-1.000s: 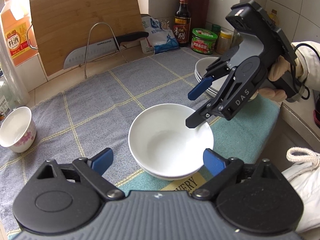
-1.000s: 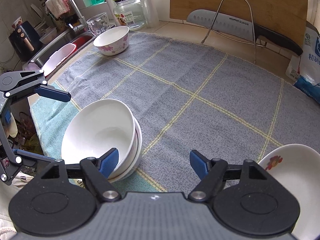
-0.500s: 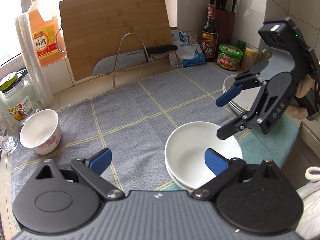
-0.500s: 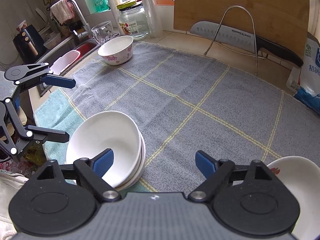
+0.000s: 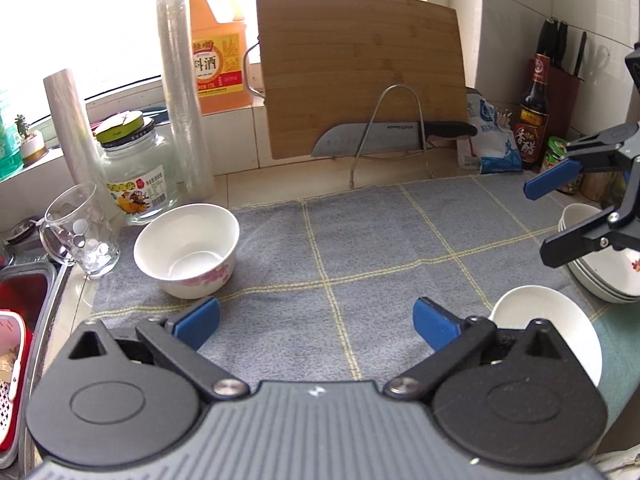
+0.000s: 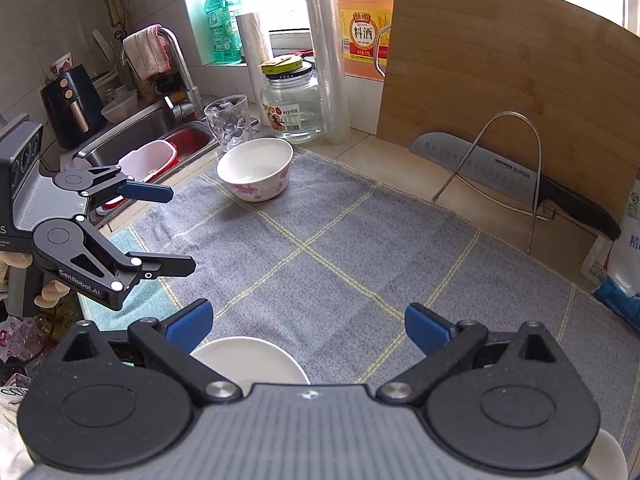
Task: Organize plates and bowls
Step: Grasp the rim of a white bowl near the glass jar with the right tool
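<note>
A white bowl with pink flowers (image 5: pixel 188 250) stands upright at the far left of the grey checked towel (image 5: pixel 360 248); it also shows in the right wrist view (image 6: pixel 256 174). My left gripper (image 5: pixel 316 322) is open and empty, just near of that bowl. A stack of plain white bowls (image 5: pixel 548 320) sits at the near right, partly hidden behind my left gripper's body, and shows under my right gripper (image 6: pixel 248 360). A stack of flowered dishes (image 5: pixel 600 276) stands at the right edge. My right gripper (image 6: pixel 306 324) is open and empty above the towel.
A cutting board (image 5: pixel 360 68) and a knife on a wire rack (image 5: pixel 384 140) stand at the back. A glass jar (image 5: pixel 134 172), a glass mug (image 5: pixel 80 236), plastic-wrap rolls (image 5: pixel 182 96) and bottles line the back left. The sink (image 6: pixel 148 140) lies to the left.
My left gripper has swung left, away from the white bowl stack and toward the flowered bowl. My right gripper has pulled back and up from the stack. Both stay open.
</note>
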Action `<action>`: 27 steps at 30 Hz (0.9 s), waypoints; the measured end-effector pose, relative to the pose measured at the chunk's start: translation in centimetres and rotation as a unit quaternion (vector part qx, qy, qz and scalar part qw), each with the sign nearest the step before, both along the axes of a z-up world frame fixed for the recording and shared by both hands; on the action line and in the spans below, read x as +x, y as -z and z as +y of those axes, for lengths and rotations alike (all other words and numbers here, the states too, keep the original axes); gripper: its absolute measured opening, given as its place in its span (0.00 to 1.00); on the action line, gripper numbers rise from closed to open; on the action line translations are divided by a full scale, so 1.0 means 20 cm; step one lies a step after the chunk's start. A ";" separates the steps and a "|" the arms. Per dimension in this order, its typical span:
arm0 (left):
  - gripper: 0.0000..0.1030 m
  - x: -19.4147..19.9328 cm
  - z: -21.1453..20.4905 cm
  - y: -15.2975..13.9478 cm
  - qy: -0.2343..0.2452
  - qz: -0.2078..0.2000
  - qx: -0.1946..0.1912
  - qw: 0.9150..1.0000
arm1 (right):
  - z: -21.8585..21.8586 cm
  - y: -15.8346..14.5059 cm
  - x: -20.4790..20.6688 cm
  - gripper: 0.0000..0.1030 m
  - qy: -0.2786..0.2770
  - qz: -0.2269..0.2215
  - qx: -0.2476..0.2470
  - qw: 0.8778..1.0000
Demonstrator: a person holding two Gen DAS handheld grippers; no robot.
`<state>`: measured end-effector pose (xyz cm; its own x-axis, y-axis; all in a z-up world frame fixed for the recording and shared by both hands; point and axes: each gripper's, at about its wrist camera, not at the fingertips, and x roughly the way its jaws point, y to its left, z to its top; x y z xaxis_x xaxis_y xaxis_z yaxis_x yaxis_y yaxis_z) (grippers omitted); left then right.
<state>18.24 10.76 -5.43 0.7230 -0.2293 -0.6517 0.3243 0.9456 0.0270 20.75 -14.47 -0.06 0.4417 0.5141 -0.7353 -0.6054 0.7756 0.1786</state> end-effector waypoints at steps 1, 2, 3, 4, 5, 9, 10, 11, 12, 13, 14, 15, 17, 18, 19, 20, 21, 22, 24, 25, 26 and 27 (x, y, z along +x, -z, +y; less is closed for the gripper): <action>0.99 0.01 0.02 0.01 -0.005 0.000 0.003 1.000 | 0.02 -0.01 0.02 1.00 -0.004 -0.002 -0.001 1.000; 0.99 0.03 0.05 0.02 -0.014 0.000 0.007 1.000 | 0.06 -0.02 0.05 1.00 -0.008 -0.006 -0.003 1.000; 0.99 0.04 0.07 0.03 -0.018 -0.001 0.008 1.000 | 0.09 -0.03 0.07 1.00 -0.010 -0.011 -0.004 1.000; 0.99 0.06 0.10 0.04 -0.021 -0.005 0.011 1.000 | 0.13 -0.03 0.09 1.00 -0.014 -0.013 -0.006 1.000; 0.99 0.07 0.12 0.04 -0.025 -0.009 0.016 1.000 | 0.16 -0.04 0.12 1.00 -0.018 -0.014 -0.007 1.000; 0.99 0.13 0.21 0.08 -0.040 -0.021 0.026 0.999 | 0.31 -0.04 0.23 1.00 -0.030 -0.021 -0.010 0.999; 0.99 0.15 0.24 0.08 -0.043 -0.017 0.024 0.999 | 0.36 -0.04 0.26 1.00 -0.033 -0.022 -0.011 0.999; 0.99 0.17 0.26 0.09 -0.042 -0.015 0.020 0.999 | 0.40 -0.03 0.29 1.00 -0.036 -0.021 -0.013 0.999; 0.99 0.18 0.27 0.11 -0.042 -0.015 0.019 0.999 | 0.45 -0.02 0.32 1.00 -0.038 -0.020 -0.014 0.999; 0.99 0.20 0.29 0.12 -0.044 -0.014 0.021 0.999 | 0.49 -0.01 0.34 1.00 -0.039 -0.017 -0.015 0.999; 0.99 0.21 0.31 0.13 -0.046 -0.014 0.023 0.999 | 0.54 0.00 0.37 1.00 -0.040 -0.013 -0.016 0.999; 0.99 0.23 0.32 0.14 -0.045 -0.015 0.025 0.999 | 0.58 0.01 0.40 1.00 -0.040 -0.010 -0.019 0.999; 0.99 0.25 0.34 0.16 -0.042 -0.016 0.035 0.998 | 0.66 0.05 0.45 1.00 -0.039 -0.005 -0.025 0.999; 0.99 0.26 0.34 0.17 -0.038 -0.018 0.041 0.998 | 0.70 0.06 0.47 1.00 -0.040 -0.001 -0.030 0.999; 0.99 0.27 0.35 0.18 -0.034 -0.021 0.045 0.998 | 0.74 0.08 0.50 1.00 -0.040 0.000 -0.034 0.999; 0.99 0.28 0.36 0.19 -0.031 -0.023 0.047 0.998 | 0.77 0.09 0.52 1.00 -0.042 0.002 -0.038 0.998; 0.99 0.29 0.37 0.20 -0.028 -0.024 0.049 0.998 | 0.80 0.11 0.54 1.00 -0.043 0.005 -0.043 0.998; 0.99 0.30 0.37 0.21 -0.027 -0.023 0.051 0.998 | 0.83 0.12 0.56 1.00 -0.041 0.007 -0.046 0.998; 0.99 0.33 0.39 0.22 -0.027 -0.022 0.051 0.998 | 0.87 0.14 0.60 1.00 -0.043 0.015 -0.046 0.998; 0.99 0.34 0.39 0.23 -0.027 -0.022 0.050 0.998 | 0.89 0.16 0.62 1.00 -0.044 0.017 -0.046 0.998; 0.99 0.36 0.40 0.23 -0.028 -0.021 0.050 0.998 | 0.91 0.17 0.64 1.00 -0.046 0.019 -0.046 0.998; 0.99 0.37 0.41 0.24 -0.030 -0.022 0.049 0.998 | 0.93 0.18 0.66 1.00 -0.047 0.020 -0.048 0.998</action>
<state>25.63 18.94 -10.23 0.7621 -0.1220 -0.6359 0.2641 0.9553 0.1332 33.86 4.05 -3.60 0.3633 0.4782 -0.7996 -0.6706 0.7300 0.1320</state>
